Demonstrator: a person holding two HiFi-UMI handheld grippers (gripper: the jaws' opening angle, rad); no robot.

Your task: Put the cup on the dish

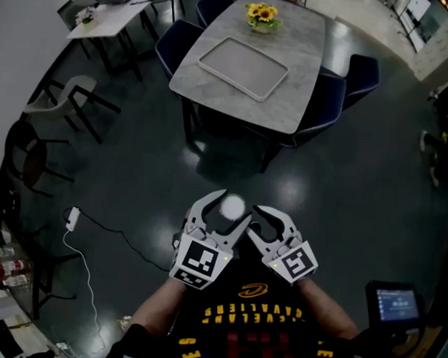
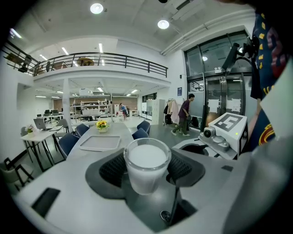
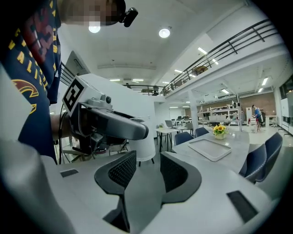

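Head view: my left gripper [image 1: 223, 216] carries the cup [image 1: 231, 207] over the floor, well short of the surface [image 1: 292, 96] bearing the dish [image 1: 243, 68]. Left gripper view: jaws clasp the upright cup. Right gripper view: right gripper [image 3: 147, 176] jaws apart, empty. Tilting or jolting on approach could slip it.

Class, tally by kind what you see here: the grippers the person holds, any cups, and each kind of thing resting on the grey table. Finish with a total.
grippers: 2 (left gripper, right gripper)
cup: 1
tray: 1
flower pot: 1
total: 5
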